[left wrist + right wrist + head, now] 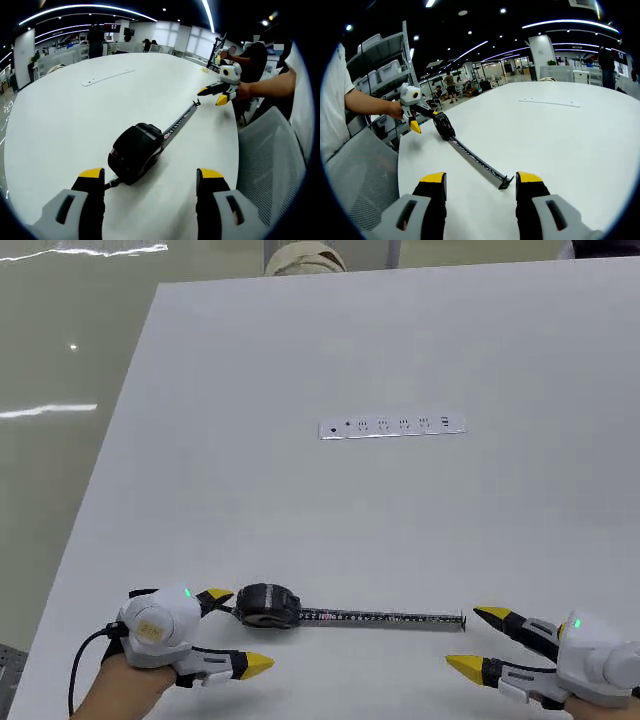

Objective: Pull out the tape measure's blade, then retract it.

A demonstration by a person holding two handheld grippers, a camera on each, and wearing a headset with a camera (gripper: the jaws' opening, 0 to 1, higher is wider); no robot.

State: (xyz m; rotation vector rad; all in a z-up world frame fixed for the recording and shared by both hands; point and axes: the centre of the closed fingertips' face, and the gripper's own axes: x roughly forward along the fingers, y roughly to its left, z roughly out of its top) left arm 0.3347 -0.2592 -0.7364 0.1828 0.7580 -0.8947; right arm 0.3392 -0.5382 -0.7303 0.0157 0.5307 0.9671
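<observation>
Jaws on both sides stand wide apart and hold nothing. The left gripper (238,630) sits at the near edge of the table (300,510). The tape measure's black case (135,152) lies just ahead of its fingertips, in line with the gap between them and not clasped. From the case the blade (380,617) lies flat, already drawn out. Its long axis runs sideways along the near edge toward the right gripper (466,637). The hook end (506,182) rests just in front of that gripper's spread fingers, apart from both. So the right gripper is nearer the hook and the left is nearer the case. Retracting probably means steadying the case first. Farther off, mid-table, lies a white power strip (392,426).
</observation>
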